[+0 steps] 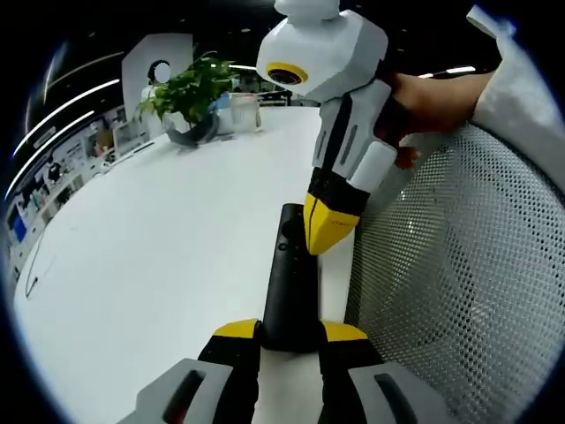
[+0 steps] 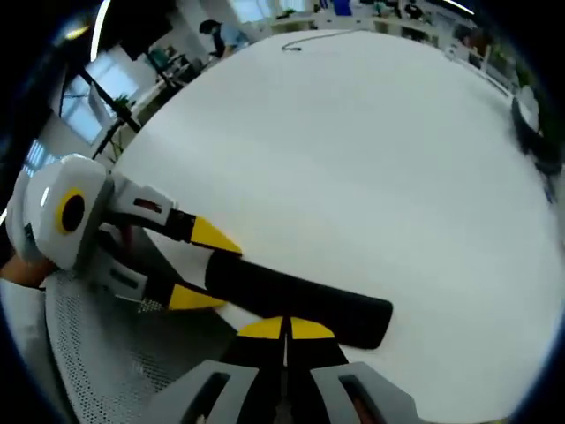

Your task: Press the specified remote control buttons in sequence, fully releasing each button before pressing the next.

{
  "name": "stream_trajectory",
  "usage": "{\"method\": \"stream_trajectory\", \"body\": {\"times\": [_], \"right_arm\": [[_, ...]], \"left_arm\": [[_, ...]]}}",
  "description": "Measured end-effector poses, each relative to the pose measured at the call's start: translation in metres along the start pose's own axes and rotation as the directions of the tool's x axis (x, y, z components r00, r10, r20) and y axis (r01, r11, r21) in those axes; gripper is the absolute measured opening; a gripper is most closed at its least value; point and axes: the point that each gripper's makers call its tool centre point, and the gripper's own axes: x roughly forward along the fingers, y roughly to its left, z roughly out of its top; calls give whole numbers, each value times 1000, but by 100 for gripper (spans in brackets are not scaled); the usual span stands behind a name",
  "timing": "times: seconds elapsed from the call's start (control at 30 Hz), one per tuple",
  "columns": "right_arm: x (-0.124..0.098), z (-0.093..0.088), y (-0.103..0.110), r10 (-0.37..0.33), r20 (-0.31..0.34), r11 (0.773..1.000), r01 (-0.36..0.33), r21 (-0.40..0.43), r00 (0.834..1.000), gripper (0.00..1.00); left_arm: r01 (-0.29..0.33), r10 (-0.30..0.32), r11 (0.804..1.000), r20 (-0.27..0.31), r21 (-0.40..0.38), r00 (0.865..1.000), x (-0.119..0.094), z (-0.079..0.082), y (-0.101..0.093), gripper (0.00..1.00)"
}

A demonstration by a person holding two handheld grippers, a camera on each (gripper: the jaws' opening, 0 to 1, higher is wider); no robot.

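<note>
Room: open office, ceiling strip lights, desks and screens far off at the frame edges.
Surface (image 1: 159, 256): white, broad; its near edge meets a white mesh chair back (image 1: 468, 265) at right of the left gripper view.
Plant (image 1: 190, 93): green, in a dark pot, upper left of the left gripper view, far end of the surface.
Remote (image 1: 290, 283): black, long, lying flat near the surface edge, centre-low in both views (image 2: 300, 296).
Left tool (image 1: 290, 334): yellow tips closed narrowly on the remote's near end, holding it.
Right tool (image 2: 284, 329): tips pressed together with no gap, resting down on the remote's top face about mid-length.
Hand (image 1: 424, 102): grips the right tool's white body, upper right.
</note>
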Motion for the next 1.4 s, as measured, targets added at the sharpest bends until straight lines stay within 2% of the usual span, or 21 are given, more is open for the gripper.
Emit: {"method": "stream_trajectory", "body": {"times": [0.33, 0.57, 0.8, 1.03, 1.1, 1.4], "right_arm": [[-1, -1, 3, 28, 6, 1000, -28, 11, 1000, 0], [-2, 7, 6, 26, 42, 999, -25, -34, 999, 0], [-4, 15, 12, 59, 87, 997, -55, -46, 995, 0], [0, 13, 12, 58, 66, 997, -55, -48, 996, 0], [1, 11, 10, 35, 56, 997, -32, -66, 998, 0], [2, 12, 8, 31, 62, 997, -27, -67, 998, 0]], "left_arm": [[-2, 2, 1000, -2, 1, 1000, 0, 0, 0, 25], [-3, 3, 1000, -5, 4, 1000, 0, 0, 0, 25], [7, -7, 1000, -1, 10, 1000, 2, 2, -3, 24], [11, -11, 1000, 6, 15, 1000, 2, 2, -5, 24], [13, -13, 1000, 11, 13, 1000, 2, 3, -5, 25], [8, -8, 1000, 19, 9, 1000, 2, 3, -4, 25]]}}
